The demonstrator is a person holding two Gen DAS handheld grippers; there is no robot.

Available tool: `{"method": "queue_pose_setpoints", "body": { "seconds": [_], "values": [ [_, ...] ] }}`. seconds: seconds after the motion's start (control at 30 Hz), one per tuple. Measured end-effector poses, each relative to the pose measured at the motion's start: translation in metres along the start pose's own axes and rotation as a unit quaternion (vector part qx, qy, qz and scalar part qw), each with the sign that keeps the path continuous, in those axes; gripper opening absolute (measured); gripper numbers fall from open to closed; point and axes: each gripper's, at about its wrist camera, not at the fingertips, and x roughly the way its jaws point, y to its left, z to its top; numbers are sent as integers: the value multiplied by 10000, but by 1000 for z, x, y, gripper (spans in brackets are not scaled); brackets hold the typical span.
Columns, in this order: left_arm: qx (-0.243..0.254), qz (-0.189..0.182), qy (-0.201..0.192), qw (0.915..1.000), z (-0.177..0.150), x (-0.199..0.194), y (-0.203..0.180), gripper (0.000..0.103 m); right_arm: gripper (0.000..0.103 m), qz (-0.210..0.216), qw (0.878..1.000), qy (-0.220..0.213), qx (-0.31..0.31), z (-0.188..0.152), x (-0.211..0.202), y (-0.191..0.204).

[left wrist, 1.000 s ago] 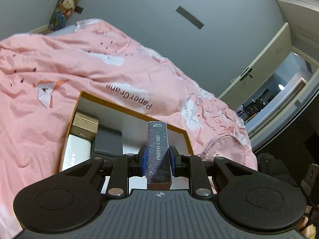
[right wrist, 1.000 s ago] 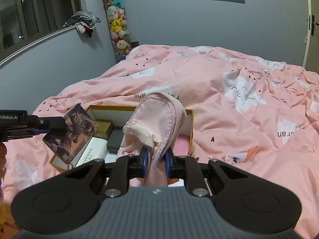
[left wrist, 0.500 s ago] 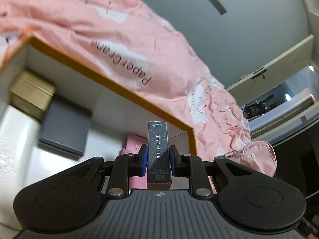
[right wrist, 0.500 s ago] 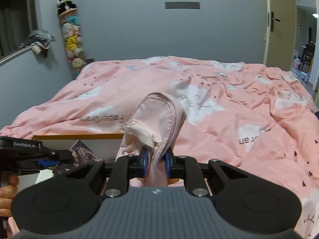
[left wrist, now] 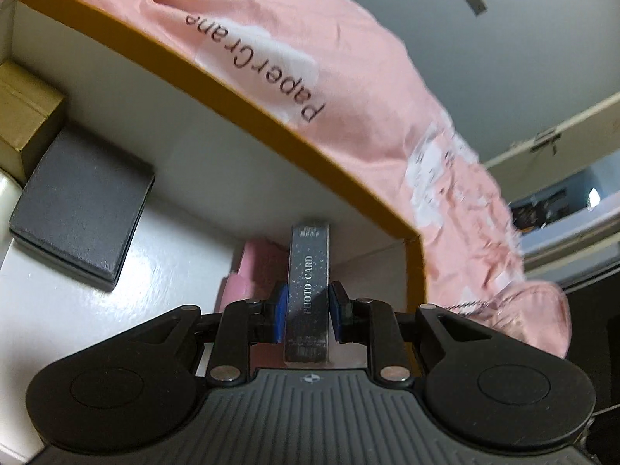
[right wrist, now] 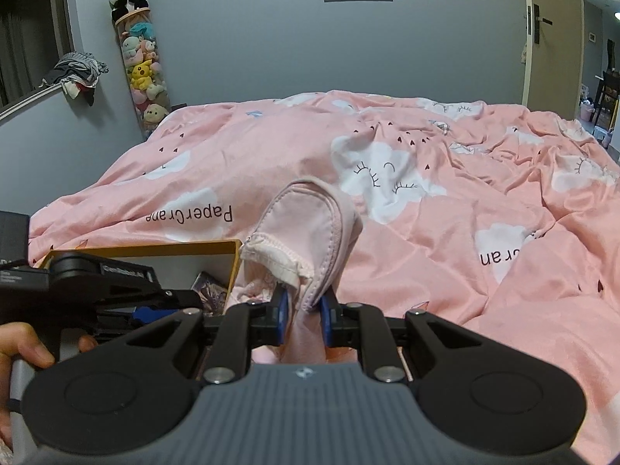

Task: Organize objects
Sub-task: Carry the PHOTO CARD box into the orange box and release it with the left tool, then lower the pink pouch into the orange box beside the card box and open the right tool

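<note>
Left gripper (left wrist: 308, 312): I have it angled down into the open box (left wrist: 217, 77), pads clamped on one dark card pack (left wrist: 309, 271) lettered PHOTO CARD, held upright on edge.

Right gripper (right wrist: 304, 319): tilted down to the right of the box, closed on one pale pink fabric item (right wrist: 310, 228) that rises ahead of its fingers.

Ahead and left of my left gripper, inside the box: one dark grey case (left wrist: 83, 201), one tan carton (left wrist: 27, 116). Directly under the pack: one pink item (left wrist: 255, 267).

One hand (right wrist: 21, 348) shows at the left gripper's handle. Pink duvet (right wrist: 445, 201) beyond.
</note>
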Motion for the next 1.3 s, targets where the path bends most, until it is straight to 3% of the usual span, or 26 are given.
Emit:
{"method": "queue_pose_setpoints", "body": {
  "seconds": [0.17, 0.23, 0.37, 0.57, 0.77, 1.0, 1.13, 1.3],
  "values": [
    [380, 444, 145, 9982, 3, -1, -8, 25, 18, -17, 10000, -54, -57, -2, -4, 1],
    [593, 729, 414, 9947, 7, 6, -10, 22, 18, -2, 10000, -59, -62, -3, -5, 1],
    [932, 769, 450, 9916, 10, 9, -15, 20, 18, -36, 9998, -60, -159, -2, -6, 3],
    [1117, 653, 523, 9902, 8, 17, -22, 18, 18, -83, 9997, -64, -217, -1, -8, 3],
    [960, 521, 569, 9924, 12, 17, -18, 18, 18, -102, 9996, -77, -244, -1, -9, 4],
    [1233, 139, 319, 9918, 16, -23, -20, 18, 18, -172, 9983, -314, -461, 6, -28, 14],
    [1570, 35, 82, 9876, 19, -57, -21, 18, 18, 94, 9979, -396, -511, 14, -40, 24],
    [1921, 0, -88, 9813, 23, -88, -14, 18, 18, 580, 9961, -189, -640, 20, -40, 45]
  ]
}}
